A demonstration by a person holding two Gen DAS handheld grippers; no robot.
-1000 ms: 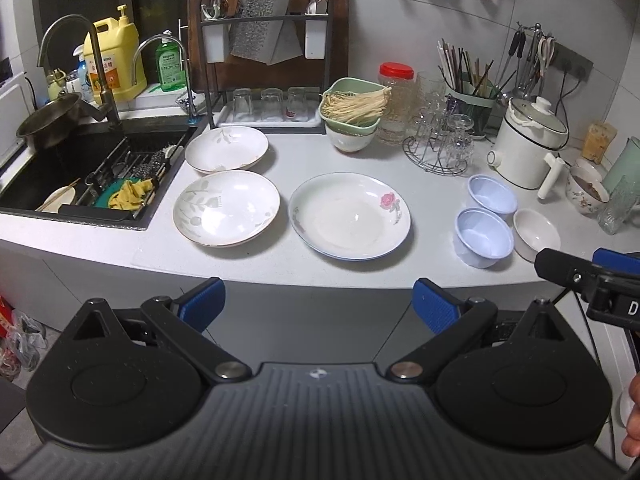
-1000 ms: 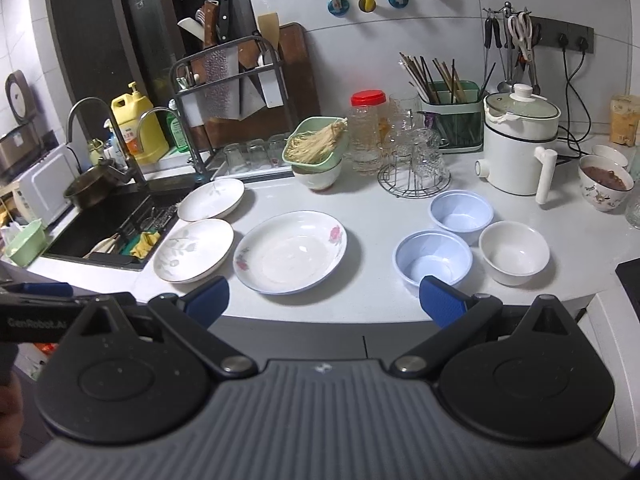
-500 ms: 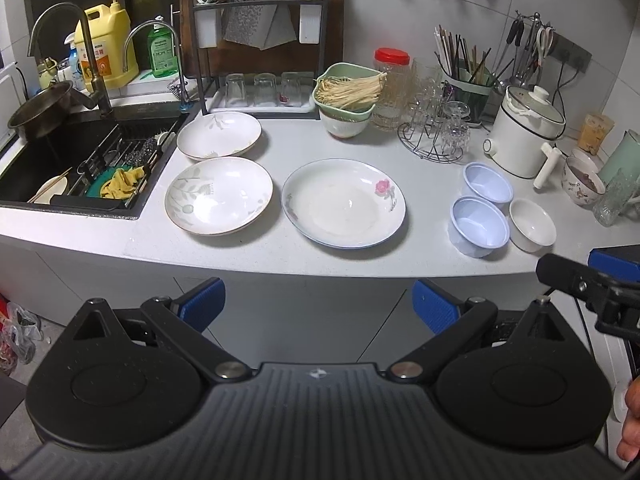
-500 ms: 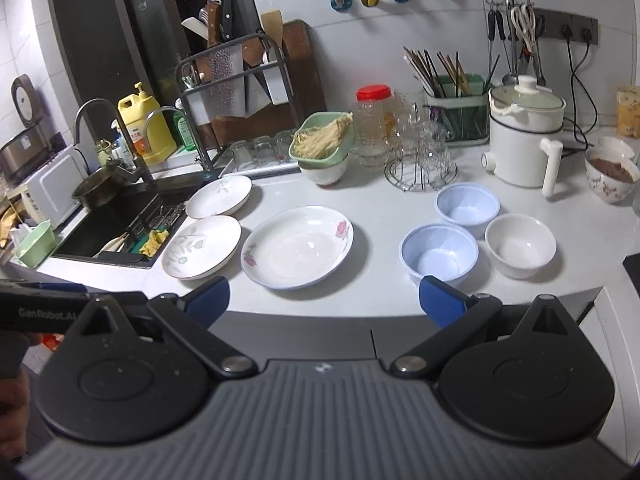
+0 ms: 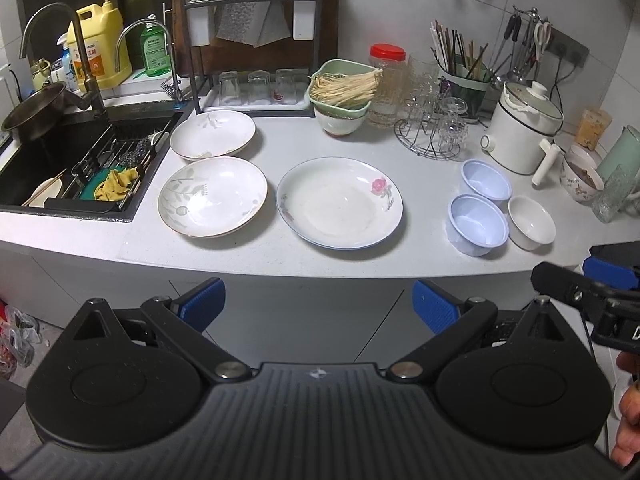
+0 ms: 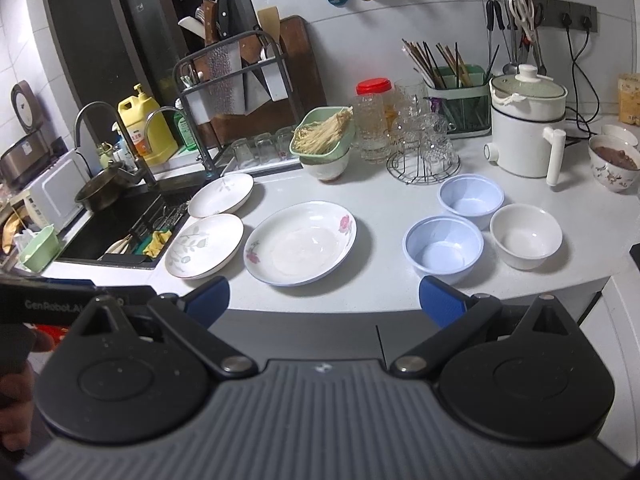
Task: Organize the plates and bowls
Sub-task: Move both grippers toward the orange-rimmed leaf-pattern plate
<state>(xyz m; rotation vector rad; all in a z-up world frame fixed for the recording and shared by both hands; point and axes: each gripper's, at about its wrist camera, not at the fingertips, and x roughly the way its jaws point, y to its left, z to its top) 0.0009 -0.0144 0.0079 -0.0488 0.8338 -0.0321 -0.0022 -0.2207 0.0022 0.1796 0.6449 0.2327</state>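
Green basket [image 5: 340,84] of noodles [image 5: 346,87] atop bowl [image 5: 339,123]

In the right wrist view, the side of the left tool [image 6: 60,304] bears grey lettering that reads "GenRobot.AI", with its end hidden behind the near tool's frame. In the left wrist view, a lone white "D" shows on the right tool [image 5: 624,330] at the frame's edge. Labels on the yellow jug [image 5: 100,44] and green bottle [image 5: 154,50] are too small to read.
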